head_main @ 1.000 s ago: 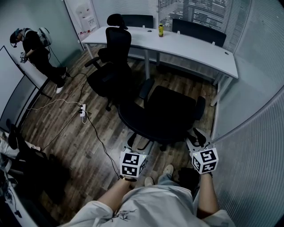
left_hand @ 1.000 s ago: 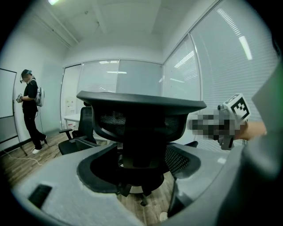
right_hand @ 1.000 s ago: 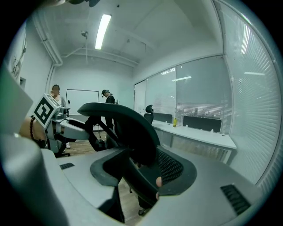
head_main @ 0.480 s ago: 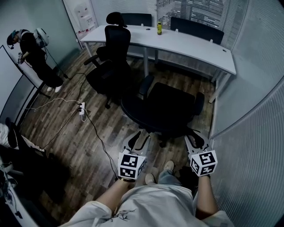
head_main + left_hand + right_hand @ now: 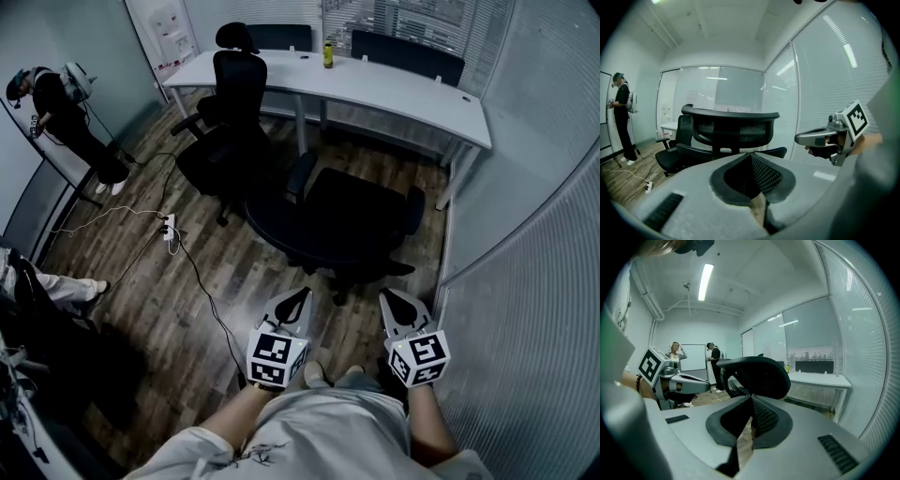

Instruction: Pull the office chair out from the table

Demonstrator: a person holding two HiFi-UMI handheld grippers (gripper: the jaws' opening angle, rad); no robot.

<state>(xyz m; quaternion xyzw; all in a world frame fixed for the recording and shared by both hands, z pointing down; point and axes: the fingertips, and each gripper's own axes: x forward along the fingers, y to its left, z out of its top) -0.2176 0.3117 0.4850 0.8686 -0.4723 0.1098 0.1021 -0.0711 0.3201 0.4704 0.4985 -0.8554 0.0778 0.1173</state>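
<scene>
The black office chair (image 5: pixel 352 225) stands on the wood floor, away from the white table (image 5: pixel 394 94), its backrest toward me. My left gripper (image 5: pixel 302 293) and right gripper (image 5: pixel 385 294) hover side by side just short of the backrest, not touching it. Both are shut with nothing between the jaws. In the left gripper view the closed pads (image 5: pixel 751 157) point at the chair's mesh back (image 5: pixel 731 126), with the right gripper (image 5: pixel 820 137) to the side. The right gripper view shows closed pads (image 5: pixel 751 401) below the chair back (image 5: pixel 754 373).
A second black chair (image 5: pixel 230 122) stands at the table's left end. A yellow bottle (image 5: pixel 328 54) sits on the table. A glass wall (image 5: pixel 525 234) runs close on the right. A power strip (image 5: pixel 170 228) with cables lies on the floor. A person (image 5: pixel 66 103) stands far left.
Both grippers went from open beside the chair's backrest to shut. They drew back toward me, and a gap now shows between them and the chair.
</scene>
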